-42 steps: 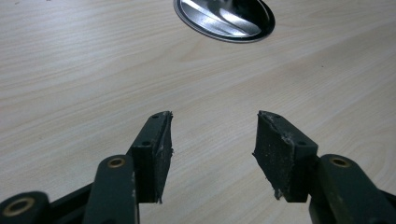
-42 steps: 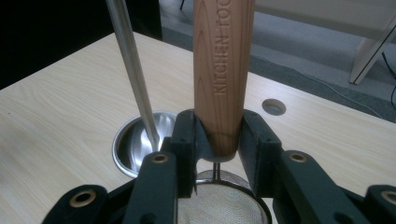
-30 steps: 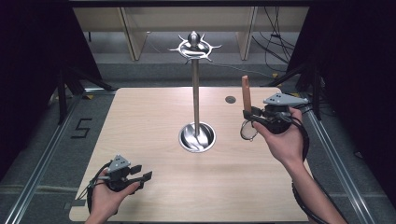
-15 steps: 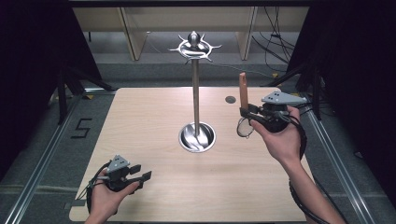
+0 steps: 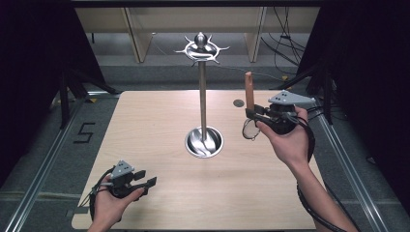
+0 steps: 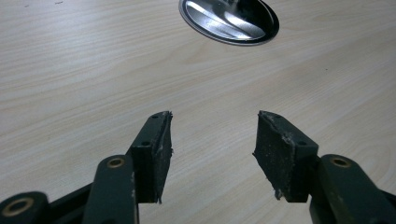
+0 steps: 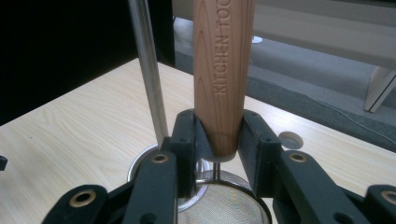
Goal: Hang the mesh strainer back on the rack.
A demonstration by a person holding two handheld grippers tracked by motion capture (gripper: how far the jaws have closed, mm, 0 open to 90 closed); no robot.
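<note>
Left gripper low at near left, jaws apart, empty. Right gripper raised at right, jaws clamped.

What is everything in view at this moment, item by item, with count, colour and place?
Strainer: one, wooden handle pointing up with a wire mesh bowl below, held off the table at its right side.
Utensil stand: one, silver, round base at table centre, pole upright, hooked crown on top.
Table: one, pale wood, with a small round hole near its far right edge.
Shelving: pale wood, beyond the table.
Floor marking "5": one, black, left of the table.
Left gripper: one, black, near left corner, jaws apart, nothing between them.
Right gripper: one, black, clamped on the strainer's handle.
</note>
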